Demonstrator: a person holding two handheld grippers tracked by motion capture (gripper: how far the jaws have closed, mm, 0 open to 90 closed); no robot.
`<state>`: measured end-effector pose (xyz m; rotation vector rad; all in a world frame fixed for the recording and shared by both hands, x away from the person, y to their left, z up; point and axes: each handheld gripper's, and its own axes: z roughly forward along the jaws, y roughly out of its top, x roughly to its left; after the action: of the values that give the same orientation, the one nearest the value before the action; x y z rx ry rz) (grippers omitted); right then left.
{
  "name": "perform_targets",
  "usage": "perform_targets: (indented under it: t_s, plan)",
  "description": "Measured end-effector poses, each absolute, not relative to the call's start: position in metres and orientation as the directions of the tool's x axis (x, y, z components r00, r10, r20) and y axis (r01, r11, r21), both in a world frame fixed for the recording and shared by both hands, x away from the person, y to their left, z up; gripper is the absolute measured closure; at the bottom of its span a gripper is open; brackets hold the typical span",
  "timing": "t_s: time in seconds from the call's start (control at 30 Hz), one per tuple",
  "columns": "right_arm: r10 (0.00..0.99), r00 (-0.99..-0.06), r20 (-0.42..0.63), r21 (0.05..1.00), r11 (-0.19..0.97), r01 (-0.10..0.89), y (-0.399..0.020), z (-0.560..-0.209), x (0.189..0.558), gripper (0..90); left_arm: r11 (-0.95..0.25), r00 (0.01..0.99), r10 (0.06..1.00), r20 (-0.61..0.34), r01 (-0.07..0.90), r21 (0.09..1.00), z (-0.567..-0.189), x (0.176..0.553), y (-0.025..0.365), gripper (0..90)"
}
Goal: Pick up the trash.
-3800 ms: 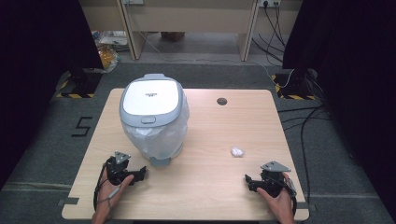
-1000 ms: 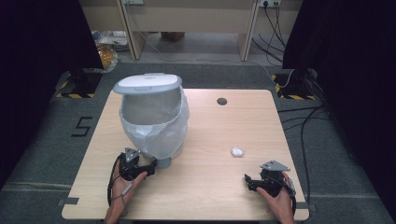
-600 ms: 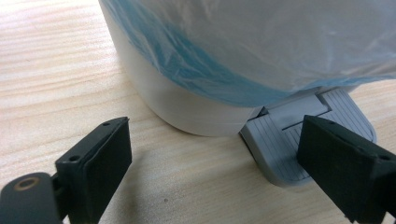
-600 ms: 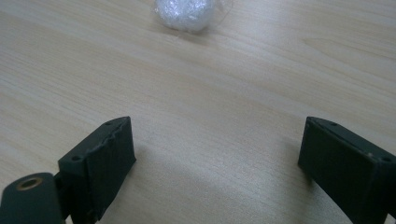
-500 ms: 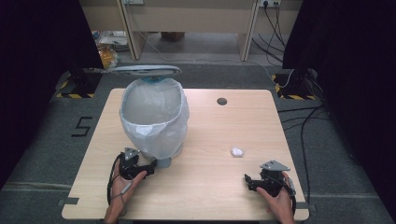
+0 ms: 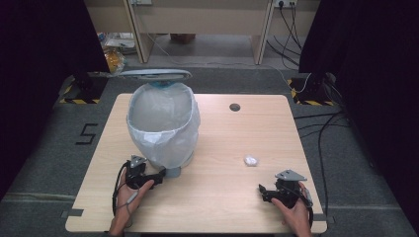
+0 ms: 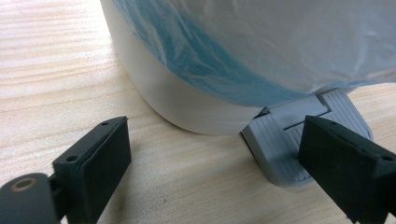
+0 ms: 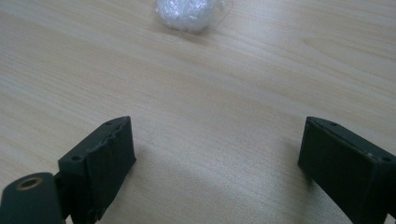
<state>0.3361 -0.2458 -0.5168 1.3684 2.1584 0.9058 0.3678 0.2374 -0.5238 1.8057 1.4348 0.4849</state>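
1. While the left claw (image 6: 159, 178) sits in the lower left of the high view, its jaws stand wide apart and hold nothing; one jaw rests over the grey pedal (image 7: 292, 144) in the left gripper view.
2. That pedal sticks out from the foot of the bin (image 6: 163, 129) toward the bottom edge of the high view, its long axis running toward the person.
3. The bin stands upright left of centre on the surface (image 6: 237, 143), lined with a pale bag (image 7: 261, 42), its mouth facing up.
4. Its lid (image 6: 154, 75) is raised at the far rim, seen nearly edge-on, long axis running left to right.
5. The right claw (image 6: 263, 190) lies at lower right, jaws spread wide and empty, pointing left.
6. A small crumpled white wad (image 6: 250, 160) lies just up and left of it, apart from both claws.
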Motion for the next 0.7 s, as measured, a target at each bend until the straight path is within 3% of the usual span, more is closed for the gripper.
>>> perform_targets:
  t_s: [0.2, 0.3, 0.4, 0.7]
  plan:
    - [0.905, -0.424, -0.009, 0.718, 0.302, 0.628, -0.246, -0.517, 0.336, 10.7, -0.075, 0.295, 0.942, -0.161, 0.651, 0.755, -0.524, 0.368, 0.237, 8.5]
    - [0.910, -0.415, 0.002, 0.729, 0.283, 0.623, -0.248, -0.516, 0.337, 17.5, -0.076, 0.297, 0.941, -0.162, 0.651, 0.755, -0.524, 0.368, 0.238, 8.5]
    - [0.916, -0.400, 0.018, 0.763, 0.245, 0.598, -0.250, -0.511, 0.337, 18.0, -0.076, 0.297, 0.941, -0.162, 0.651, 0.755, -0.524, 0.368, 0.238, 8.5]
    - [0.899, -0.438, -0.025, 0.806, 0.277, 0.524, -0.238, -0.497, 0.344, 26.9, -0.076, 0.297, 0.941, -0.162, 0.651, 0.755, -0.524, 0.368, 0.238, 8.5]
